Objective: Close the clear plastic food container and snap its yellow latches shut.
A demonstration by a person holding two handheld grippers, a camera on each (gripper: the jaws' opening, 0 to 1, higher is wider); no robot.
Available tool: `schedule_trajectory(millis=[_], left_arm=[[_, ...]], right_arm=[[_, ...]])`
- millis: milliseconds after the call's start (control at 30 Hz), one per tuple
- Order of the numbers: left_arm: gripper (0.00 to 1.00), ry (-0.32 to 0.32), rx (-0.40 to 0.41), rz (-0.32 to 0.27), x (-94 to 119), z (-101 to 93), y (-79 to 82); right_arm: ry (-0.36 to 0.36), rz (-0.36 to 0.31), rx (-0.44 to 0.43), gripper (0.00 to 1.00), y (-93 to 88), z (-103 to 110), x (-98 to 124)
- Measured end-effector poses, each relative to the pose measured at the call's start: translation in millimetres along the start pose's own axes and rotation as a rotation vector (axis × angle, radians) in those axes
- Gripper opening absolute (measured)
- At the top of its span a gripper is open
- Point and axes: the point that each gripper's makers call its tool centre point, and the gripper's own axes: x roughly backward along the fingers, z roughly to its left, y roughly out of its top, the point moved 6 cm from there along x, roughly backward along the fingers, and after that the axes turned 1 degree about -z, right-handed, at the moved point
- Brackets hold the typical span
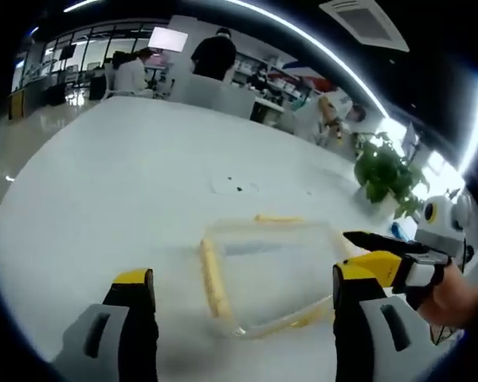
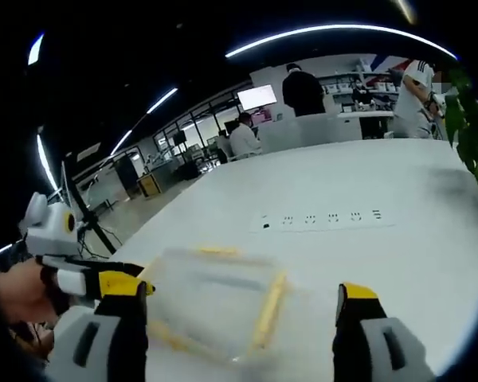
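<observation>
1. One clear plastic container (image 1: 267, 274) sits on the white bench (image 1: 127, 183); in the right gripper view the same container (image 2: 215, 298) lies just past the fingers.
2. Two grippers are at work. The left gripper (image 1: 243, 298) has its two yellow-tipped fingers (image 1: 134, 280) wide apart, one on each side of the container, clamped on nothing.
3. The right gripper (image 2: 243, 306) also has its fingers (image 2: 357, 294) spread apart and holds nothing.
4. In the left gripper view the right gripper comes in at the container's right side, its yellow and black tip close to the container's right edge; whether it touches is unclear. In the right gripper view the left gripper (image 2: 95, 282) shows at the container's left side, held by a hand (image 2: 20, 294).
5. The container is shallow, rectangular with rounded corners, and see-through. Yellow latches (image 1: 211, 278) run along its edges: three yellow strips show in the left gripper view, on the near-left, far and lower sides. Motion blur hides whether they are snapped down.
6. One row of sockets (image 2: 319, 217) is set into the bench beyond the container.
7. One green plant (image 1: 386, 177) stands past the container's far right corner.
8. Several people (image 1: 213, 54) stand or sit at desks well behind the container.
</observation>
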Motion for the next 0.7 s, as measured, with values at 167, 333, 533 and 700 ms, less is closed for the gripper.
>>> schedule_trajectory(millis=[167,333,533,700], left_arm=[[0.99,0.034,-0.053,-0.009,9.5,2.8,3.3],[0.99,0.021,-0.072,-0.029,28.7,-4.7,11.0],[0.99,0.028,-0.109,-0.050,65.2,-9.9,20.4],[0.99,0.020,-0.176,-0.055,106.2,-22.8,23.9]], right_arm=[[0.007,-0.002,0.069,1.00,4.5,13.2,9.0],[0.017,-0.001,0.120,1.00,10.6,30.2,23.2],[0.015,-0.044,0.151,1.00,35.0,49.4,56.3],[0.002,-0.083,0.170,1.00,52.2,60.4,98.0]])
